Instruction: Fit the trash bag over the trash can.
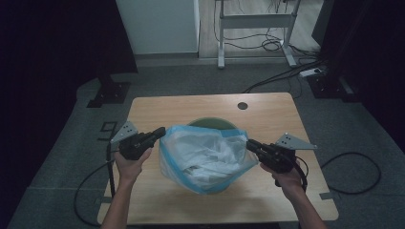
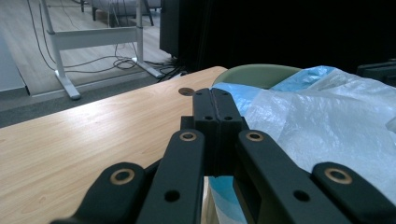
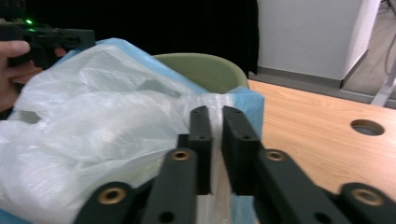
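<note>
Thin white plastic with a blue rim, the bag [image 1: 206, 155] sits in a green bin [image 1: 210, 123] at the middle of the wooden table [image 1: 267, 114], stretched between the 2 grippers. The left gripper [image 1: 161, 131] is at the bag's left edge, the right gripper [image 1: 249, 144] at its right edge, so the bag's mouth spans the space between them.

In the left gripper view the jaws are pressed tight together, with the blue rim [image 2: 233, 93] running in just beyond and below their tips; they clench the bag's left edge. The bin's green rim [image 2: 257, 74] rises just behind the bag on the far side.

In the right gripper view the jaws stand nearly together with a narrow slot between them, and a strip of white film [image 3: 215, 140] passes through that slot; they grasp the bag's right edge. The bag [image 3: 93, 116] billows to the left of these jaws, with the bin [image 3: 205, 70] behind it. Farther off at the left of that view, the person's other hand [image 3: 11, 65] holds its gripper against the bag's opposite edge.

A round hole [image 1: 242, 105] in the tabletop lies at the far side, well apart from the bag.
</note>
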